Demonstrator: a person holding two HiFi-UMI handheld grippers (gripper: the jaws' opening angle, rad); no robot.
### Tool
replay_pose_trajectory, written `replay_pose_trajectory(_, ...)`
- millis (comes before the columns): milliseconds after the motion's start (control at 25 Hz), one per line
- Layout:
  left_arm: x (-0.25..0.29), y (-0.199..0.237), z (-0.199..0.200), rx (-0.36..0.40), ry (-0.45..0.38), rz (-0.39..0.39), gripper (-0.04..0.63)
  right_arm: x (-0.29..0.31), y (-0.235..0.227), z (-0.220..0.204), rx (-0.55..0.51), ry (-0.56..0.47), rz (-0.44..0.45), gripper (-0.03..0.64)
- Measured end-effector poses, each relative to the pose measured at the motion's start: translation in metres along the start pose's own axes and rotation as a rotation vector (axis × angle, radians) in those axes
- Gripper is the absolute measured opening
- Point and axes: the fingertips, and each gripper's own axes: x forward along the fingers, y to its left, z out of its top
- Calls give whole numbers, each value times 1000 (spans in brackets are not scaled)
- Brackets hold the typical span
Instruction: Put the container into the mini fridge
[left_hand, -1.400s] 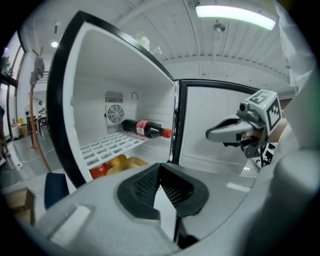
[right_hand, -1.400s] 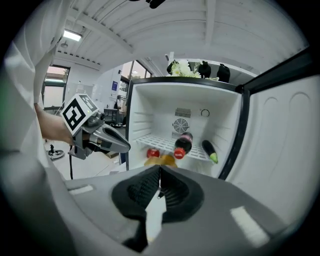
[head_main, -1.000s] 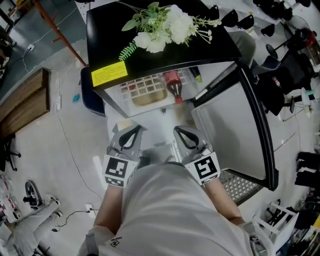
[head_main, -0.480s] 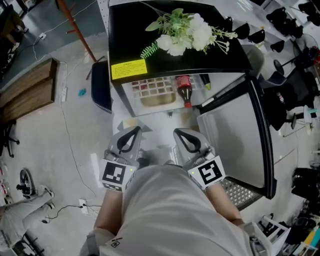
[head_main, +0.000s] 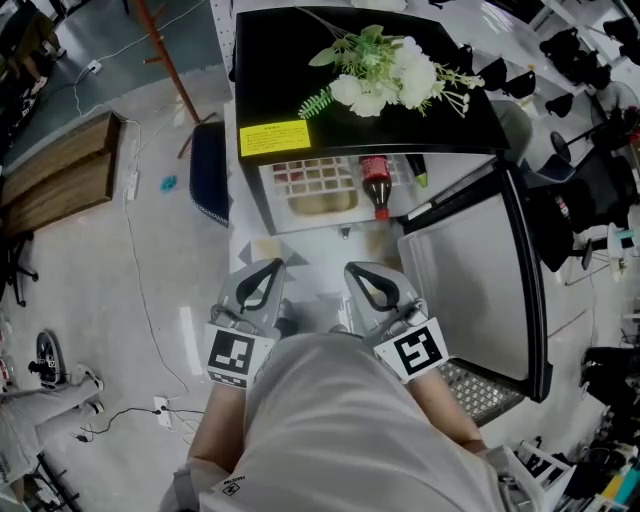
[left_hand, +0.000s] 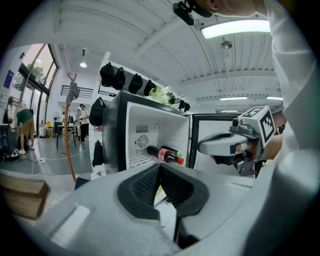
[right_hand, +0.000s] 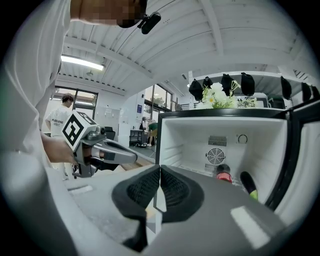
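Both grippers are empty. The left gripper (left_hand: 159, 170) has its pads pressed together with nothing between them, and so does the right gripper (right_hand: 160, 171). I hold both low in front of the mini fridge (head_main: 290, 60), well short of the opening. The door (head_main: 465, 270) is swung wide to my right.

Container: I take the pale tan box-like shape (head_main: 322, 203) on the lower level inside as it, though I can't be sure. My gripper views hide that level behind the gripper bodies. If that's it, the placing looks done and only closing up is left.

Risks from here:
- The cola bottle (head_main: 376, 183) lies on its side near the front edge with a green-capped bottle (head_main: 418, 172) beside it. A hard door swing or a bump could roll either one out or jam the seal.
- The container may sit too far forward, so the door won't latch.
- With the jaws shut I can only push the door, and a slip off its edge could knock the fridge and shift the flowers (head_main: 385, 75) on top.
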Motion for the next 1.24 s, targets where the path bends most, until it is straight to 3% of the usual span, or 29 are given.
replay_pose_trajectory(1240, 4, -8, -7, 29, 27, -18, 8, -13, -3, -14, -28, 50, -41, 5)
